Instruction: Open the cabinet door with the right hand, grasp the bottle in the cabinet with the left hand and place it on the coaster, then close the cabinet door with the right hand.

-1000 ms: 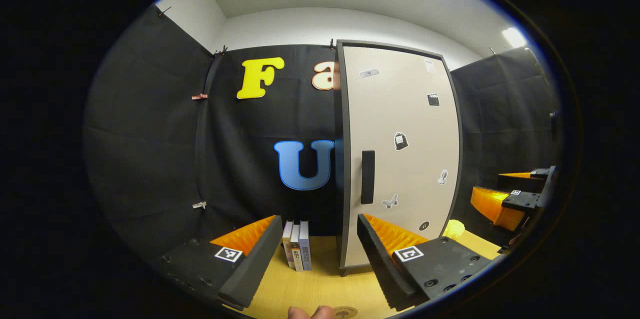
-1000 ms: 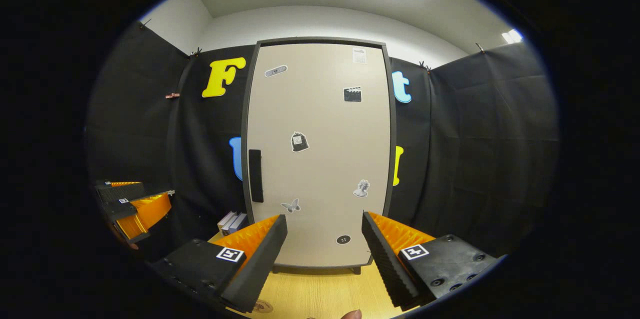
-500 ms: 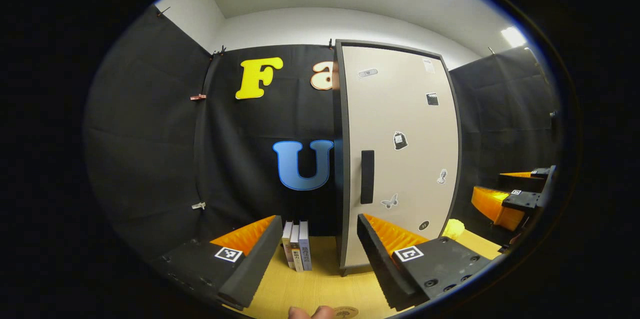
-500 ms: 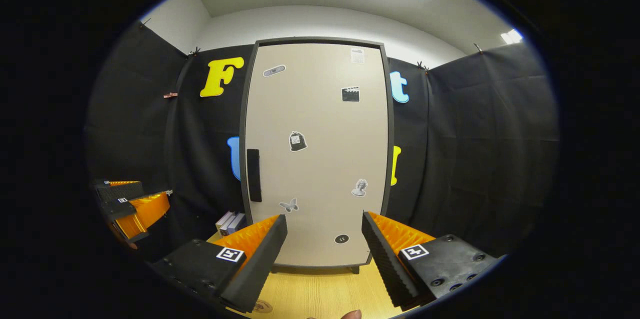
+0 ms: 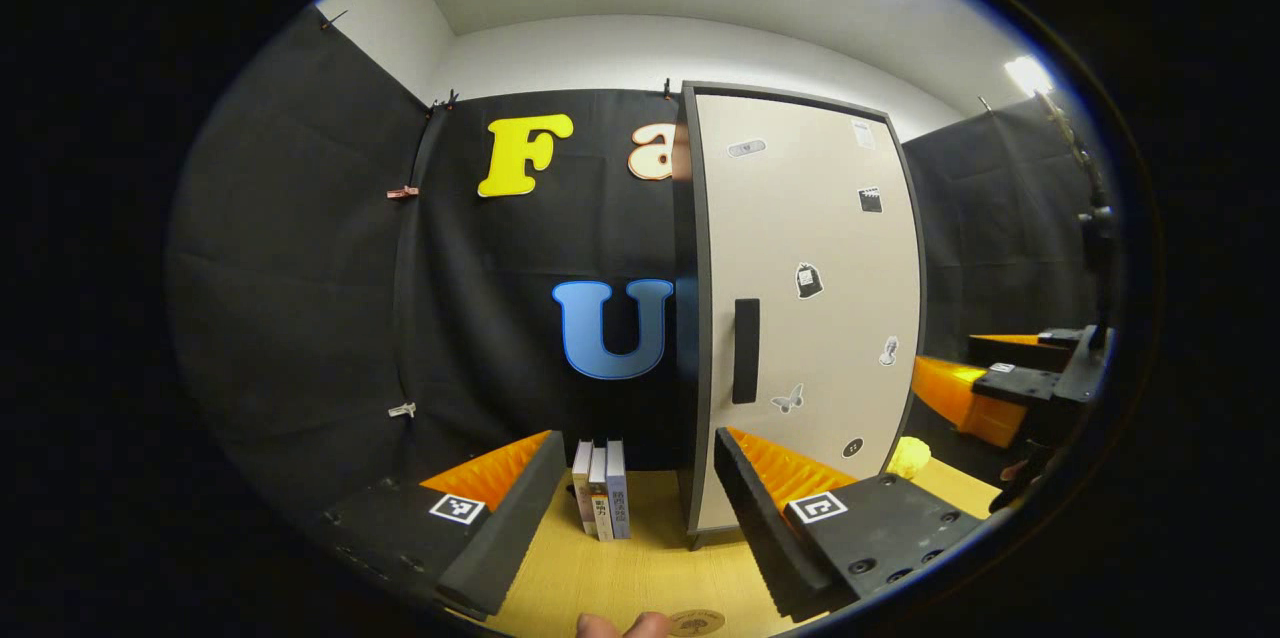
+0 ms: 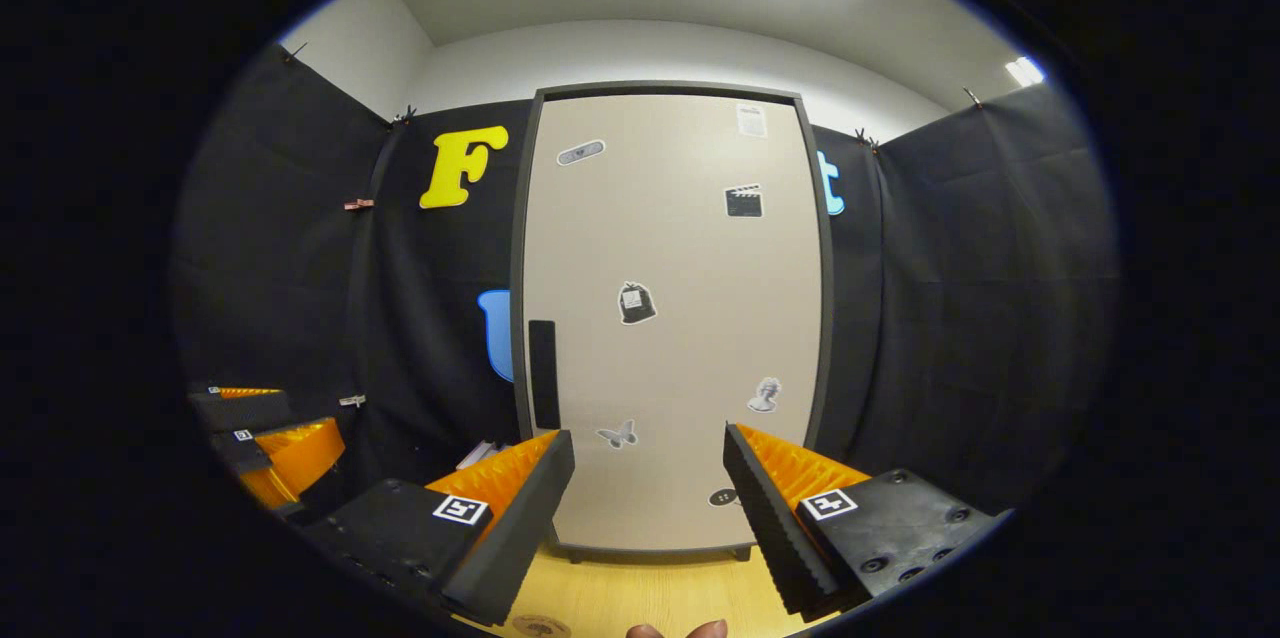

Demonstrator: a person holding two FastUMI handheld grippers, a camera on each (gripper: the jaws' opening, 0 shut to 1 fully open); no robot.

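The cabinet stands on the wooden table with its beige door [image 6: 670, 318] closed; a dark vertical handle [image 6: 543, 374] sits near the door's left edge. In the left gripper view the same door [image 5: 810, 308] and handle [image 5: 745, 351] appear right of centre. My right gripper [image 6: 648, 488] is open, facing the door's lower part from a short distance. My left gripper [image 5: 636, 488] is open too, aimed at the table beside the cabinet's left side. A round coaster [image 5: 696, 623] lies on the table at the bottom edge. The bottle is hidden behind the door.
Three books [image 5: 600, 503] stand upright left of the cabinet. A small yellow object [image 5: 908, 459] lies at the cabinet's right front corner. The other gripper [image 5: 1010, 388] shows at the far right of the left gripper view. The wooden table [image 6: 650, 598] extends before the cabinet.
The right gripper has moved up and slightly closer to the door, which now sits lower and more to the right in its view. The left gripper has shifted only a little.
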